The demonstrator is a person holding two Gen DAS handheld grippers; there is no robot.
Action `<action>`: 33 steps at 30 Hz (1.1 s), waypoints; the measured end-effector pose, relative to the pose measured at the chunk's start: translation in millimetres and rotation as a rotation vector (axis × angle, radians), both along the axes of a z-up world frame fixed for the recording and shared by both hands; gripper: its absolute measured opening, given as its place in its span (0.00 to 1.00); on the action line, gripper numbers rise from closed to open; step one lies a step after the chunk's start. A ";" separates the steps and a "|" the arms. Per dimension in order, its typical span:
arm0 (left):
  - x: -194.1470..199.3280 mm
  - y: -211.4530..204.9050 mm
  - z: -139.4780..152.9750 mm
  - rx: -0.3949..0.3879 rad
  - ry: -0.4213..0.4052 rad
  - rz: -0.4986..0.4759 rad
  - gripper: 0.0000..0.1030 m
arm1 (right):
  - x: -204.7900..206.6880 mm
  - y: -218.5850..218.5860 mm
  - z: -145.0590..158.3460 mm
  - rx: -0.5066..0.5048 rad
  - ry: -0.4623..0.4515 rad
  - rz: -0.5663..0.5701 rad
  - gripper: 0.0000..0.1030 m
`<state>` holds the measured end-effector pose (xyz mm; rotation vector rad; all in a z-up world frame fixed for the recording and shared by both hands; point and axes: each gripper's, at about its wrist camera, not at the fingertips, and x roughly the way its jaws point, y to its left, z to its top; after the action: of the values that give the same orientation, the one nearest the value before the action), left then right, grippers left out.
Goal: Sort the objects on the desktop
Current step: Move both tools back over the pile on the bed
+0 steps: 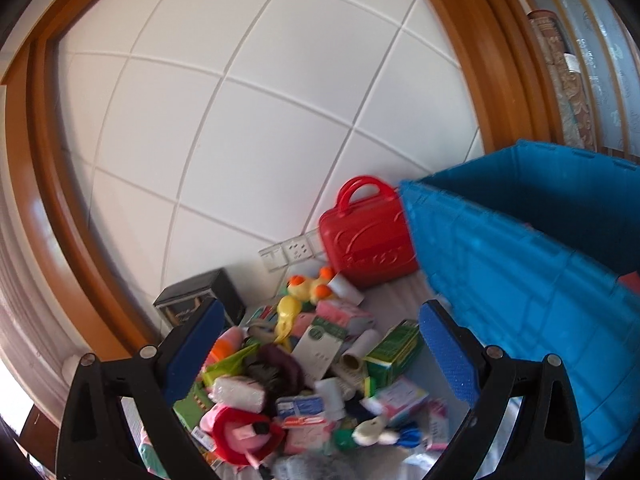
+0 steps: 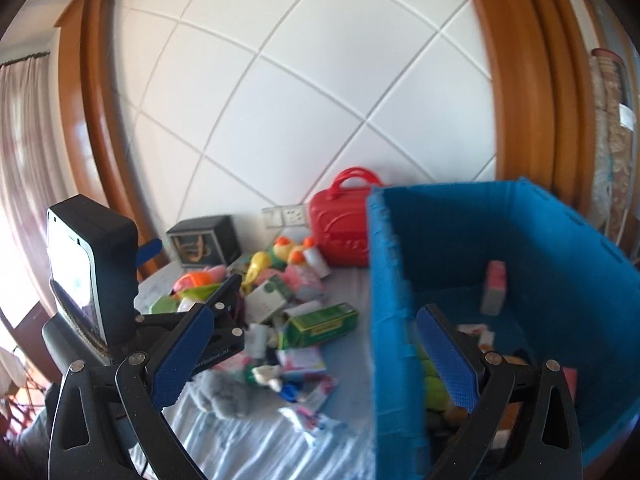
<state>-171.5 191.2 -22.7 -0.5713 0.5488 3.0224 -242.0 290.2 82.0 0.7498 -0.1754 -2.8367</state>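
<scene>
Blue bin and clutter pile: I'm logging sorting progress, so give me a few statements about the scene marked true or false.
1. The blue bin already holds some items. True.
2. The red case lies inside the bin. False: it stands outside, against the white wall beside the bin.
3. The left gripper has its jaws open, with nothing held. True.
4. The right gripper is clamped on the green box. False: its jaws are open and empty; the box lies in the pile.
5. The yellow duck toy sits near the back of the pile. True.
</scene>
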 end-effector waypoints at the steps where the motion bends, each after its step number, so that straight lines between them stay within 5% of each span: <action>1: -3.1 -8.6 -1.1 0.001 -0.007 0.006 0.97 | -3.5 -8.5 -3.2 0.002 -0.009 0.007 1.00; 14: -28.9 -149.4 -24.4 -0.001 -0.071 0.066 0.97 | -45.3 -117.8 -40.8 -0.018 -0.106 0.017 1.00; 22: -35.0 -233.2 -61.6 0.019 -0.113 0.133 0.97 | -64.4 -146.4 -78.4 0.003 -0.184 -0.010 1.00; 33: -32.6 -270.5 -97.3 -0.022 -0.125 0.175 0.97 | -101.3 -148.1 -111.2 0.035 -0.259 0.020 1.00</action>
<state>-204.1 -79.3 -120.0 -0.8455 0.5542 3.1164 -343.3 142.1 -29.2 1.1194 -0.1562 -2.7206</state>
